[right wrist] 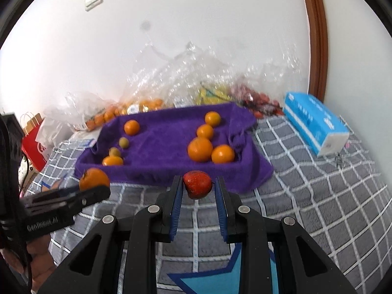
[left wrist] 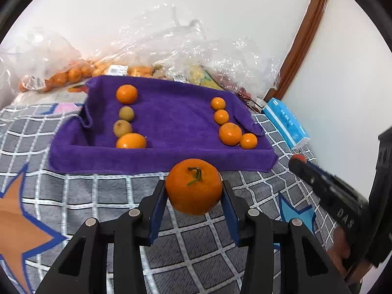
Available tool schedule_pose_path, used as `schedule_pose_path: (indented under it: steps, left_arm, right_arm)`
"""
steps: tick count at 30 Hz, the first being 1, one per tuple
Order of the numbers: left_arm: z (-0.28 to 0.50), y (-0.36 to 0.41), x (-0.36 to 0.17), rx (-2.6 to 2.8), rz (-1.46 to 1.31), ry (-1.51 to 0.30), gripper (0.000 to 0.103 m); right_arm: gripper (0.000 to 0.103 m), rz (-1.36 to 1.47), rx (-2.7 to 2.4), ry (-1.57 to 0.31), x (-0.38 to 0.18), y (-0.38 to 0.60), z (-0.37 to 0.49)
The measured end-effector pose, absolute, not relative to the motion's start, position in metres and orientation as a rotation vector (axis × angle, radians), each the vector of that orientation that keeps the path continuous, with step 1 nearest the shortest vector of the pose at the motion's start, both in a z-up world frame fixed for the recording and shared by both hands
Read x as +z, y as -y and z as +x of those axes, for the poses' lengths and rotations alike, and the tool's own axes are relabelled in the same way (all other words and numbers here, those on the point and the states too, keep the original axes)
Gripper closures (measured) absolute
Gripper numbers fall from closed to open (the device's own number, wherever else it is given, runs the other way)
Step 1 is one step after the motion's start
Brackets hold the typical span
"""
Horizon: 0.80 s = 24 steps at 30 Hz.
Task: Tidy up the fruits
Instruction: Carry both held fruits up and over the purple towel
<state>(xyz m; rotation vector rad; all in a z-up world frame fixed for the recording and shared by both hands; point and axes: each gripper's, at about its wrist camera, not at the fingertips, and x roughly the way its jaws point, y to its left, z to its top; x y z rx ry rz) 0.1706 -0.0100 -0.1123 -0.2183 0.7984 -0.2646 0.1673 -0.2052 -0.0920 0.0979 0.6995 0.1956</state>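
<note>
My left gripper point(left wrist: 194, 189) is shut on a large orange point(left wrist: 193, 186) with a green stem, held above the checked blanket just in front of the purple towel-lined tray point(left wrist: 161, 161). My right gripper point(right wrist: 198, 186) is shut on a red strawberry point(right wrist: 197, 184), also just in front of the tray point(right wrist: 171, 174). The tray holds two oranges and two small green-brown fruits in a left row point(left wrist: 126, 120), and several oranges in a right row point(left wrist: 230, 133). The left gripper with its orange point(right wrist: 94, 178) shows at the left of the right wrist view.
Clear plastic bags point(left wrist: 171, 49) of oranges, yellow fruit and red fruit lie behind the tray against the white wall. A blue tissue pack point(right wrist: 316, 125) lies right of the tray. A red paper bag point(right wrist: 33, 144) stands at far left. The grey checked blanket point(left wrist: 98, 196) covers the surface.
</note>
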Motion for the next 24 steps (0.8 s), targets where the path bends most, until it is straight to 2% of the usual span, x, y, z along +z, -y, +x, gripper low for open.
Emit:
schedule_pose_path:
  steps: [12,24]
  left_arm:
    - [0.167,-0.038,-0.068,-0.175,-0.242,-0.75,0.062]
    - [0.204,-0.075,-0.044,-0.133,-0.297,-0.732,0.062]
  right_arm:
    - [0.077,0.076,0.238,-0.667,-0.055,0.179,0.2]
    - [0.077,0.053,0.257,-0.631,-0.035,0.172,0.241]
